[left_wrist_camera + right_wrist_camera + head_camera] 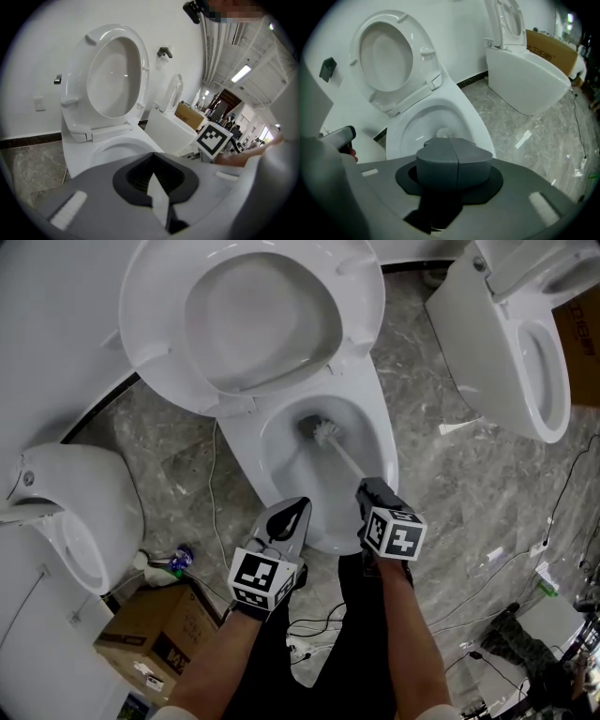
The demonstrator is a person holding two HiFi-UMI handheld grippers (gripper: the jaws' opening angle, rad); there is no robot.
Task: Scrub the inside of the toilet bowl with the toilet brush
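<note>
The toilet brush sits head-down inside the toilet bowl, its pale bristled head against the back of the basin and its thin light handle slanting up toward the front rim. Only the head view shows that handle running into the right gripper. The right gripper view shows its dark jaws pressed together along a centre seam, hiding the handle they pinch, with just the bristles showing beyond them. The left gripper hovers beside the bowl's front edge; its own view shows jaws meeting at a point with nothing between them, and the bowl rim but no brush. The seat and lid stand raised. Two more toilets flank the marble floor, near a cardboard box.
</note>
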